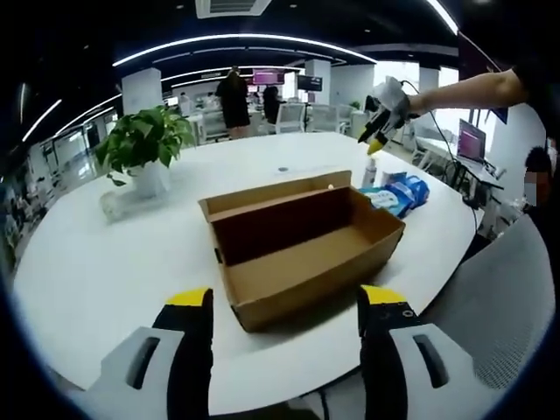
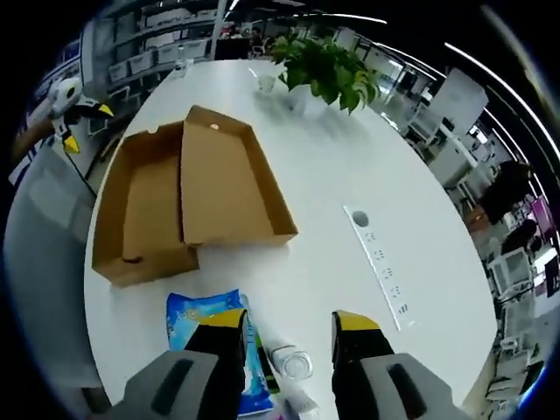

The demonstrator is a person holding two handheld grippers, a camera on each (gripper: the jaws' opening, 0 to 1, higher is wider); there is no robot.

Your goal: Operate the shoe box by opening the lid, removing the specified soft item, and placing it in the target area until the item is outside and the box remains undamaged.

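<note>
A brown cardboard shoe box (image 1: 302,254) stands open in the middle of the white table, its lid (image 1: 280,194) folded back; its inside looks bare. A soft blue packet (image 1: 399,193) lies on the table just past the box's right end. My left gripper (image 1: 284,308) hovers open in front of the box's near corner, holding nothing. My right gripper (image 1: 381,112) hangs high above the packet. In the right gripper view, the right gripper (image 2: 289,337) is open over the blue packet (image 2: 203,317), with the box (image 2: 144,214), its lid (image 2: 226,179) and the left gripper (image 2: 74,107) beyond.
A potted plant (image 1: 144,144) stands at the table's far left. A small clear bottle (image 2: 293,362) stands beside the packet. A white power strip (image 2: 381,262) lies on the table. A grey chair back (image 1: 503,297) is at the table's right edge. People stand among desks behind.
</note>
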